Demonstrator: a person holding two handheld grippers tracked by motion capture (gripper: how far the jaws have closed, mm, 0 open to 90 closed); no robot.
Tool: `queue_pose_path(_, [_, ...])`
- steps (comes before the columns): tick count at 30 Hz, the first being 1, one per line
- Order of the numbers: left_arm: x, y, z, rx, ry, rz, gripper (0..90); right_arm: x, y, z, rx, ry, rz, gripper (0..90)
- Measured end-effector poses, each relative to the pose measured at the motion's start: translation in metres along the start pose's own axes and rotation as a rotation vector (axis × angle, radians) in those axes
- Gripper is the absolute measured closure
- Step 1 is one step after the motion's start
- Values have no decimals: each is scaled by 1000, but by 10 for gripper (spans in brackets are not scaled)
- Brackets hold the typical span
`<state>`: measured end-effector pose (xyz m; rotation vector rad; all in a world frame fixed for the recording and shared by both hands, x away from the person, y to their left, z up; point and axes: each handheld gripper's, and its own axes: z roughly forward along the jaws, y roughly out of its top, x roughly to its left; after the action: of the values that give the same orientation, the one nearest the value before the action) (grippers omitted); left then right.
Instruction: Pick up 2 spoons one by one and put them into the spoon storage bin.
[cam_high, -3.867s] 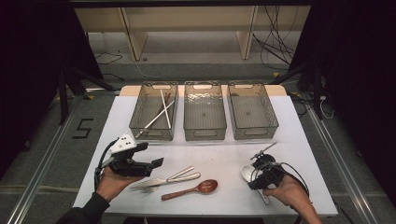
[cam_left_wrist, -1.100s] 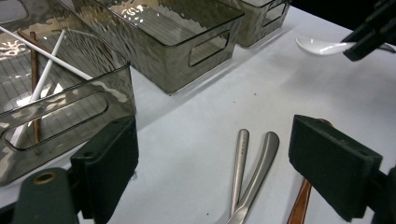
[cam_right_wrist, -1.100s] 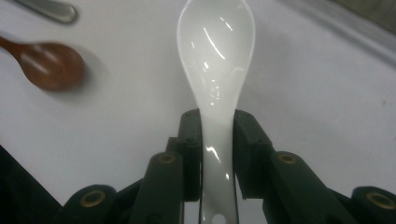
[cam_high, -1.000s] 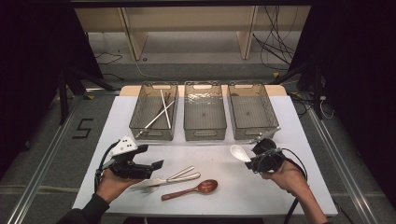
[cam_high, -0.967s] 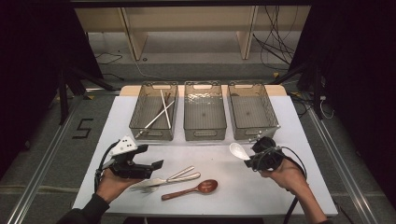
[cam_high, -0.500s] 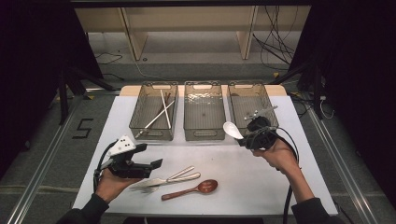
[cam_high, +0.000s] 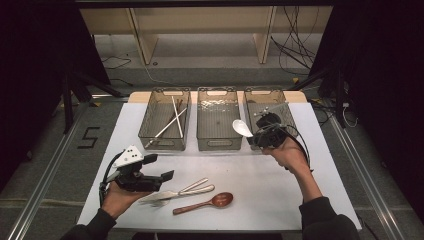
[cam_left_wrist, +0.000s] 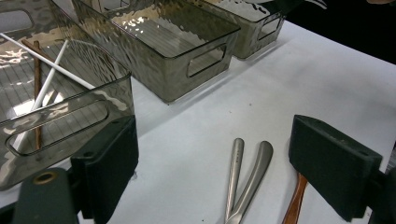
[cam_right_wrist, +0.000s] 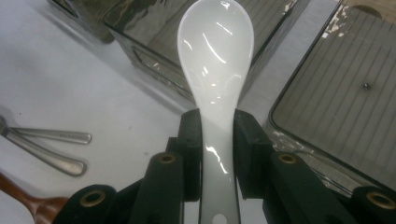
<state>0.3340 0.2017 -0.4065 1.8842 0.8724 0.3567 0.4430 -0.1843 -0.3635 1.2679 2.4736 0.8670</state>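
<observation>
The right gripper (cam_high: 256, 134) is clamped on the handle of a white spoon (cam_high: 242, 127); in the right gripper view the handle runs down between the two black jaws, which press it from both sides, and the bowl (cam_right_wrist: 215, 51) sticks out well past the tips. From above, the spoon is held in the air at the near end of the middle bin (cam_high: 218, 142), its bowl over that bin's right wall, with the gripper itself over the near left corner of the right bin (cam_high: 288, 113).

The left gripper (cam_high: 166, 176) rests low over the white table (cam_high: 280, 195), nearer the person than the left bin (cam_high: 150, 136), its jaws spread wide apart and holding nothing. Just beyond its tips lie metal cutlery (cam_high: 179, 192), whose two handles (cam_left_wrist: 246, 175) show between the jaws in the left gripper view, and a brown wooden spoon (cam_high: 205, 203) beside them. Chopsticks (cam_high: 169, 123) lie crossed inside the left bin.
</observation>
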Motion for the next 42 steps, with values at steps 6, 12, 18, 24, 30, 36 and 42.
queue_pose_path(6, [0,0,-2,-9,3,1,156,3,16,6,-16,0,0,750])
queue_pose_path(12, [0,-1,-3,-14,3,1,156,6,31,15,-13,-8,0,750])
queue_pose_path(18, [-1,-1,-5,-22,3,-3,156,5,45,23,-10,-18,7,750])
queue_pose_path(24, [-1,-2,-4,-21,2,-3,156,4,60,36,3,-32,17,749])
queue_pose_path(30, [0,-2,-5,-28,1,-7,156,6,76,50,16,-38,23,749])
queue_pose_path(36, [0,-2,-6,-30,2,-4,156,7,88,61,24,-44,27,749])
queue_pose_path(42, [1,-1,-6,-32,3,-4,156,8,93,71,39,-50,33,749])
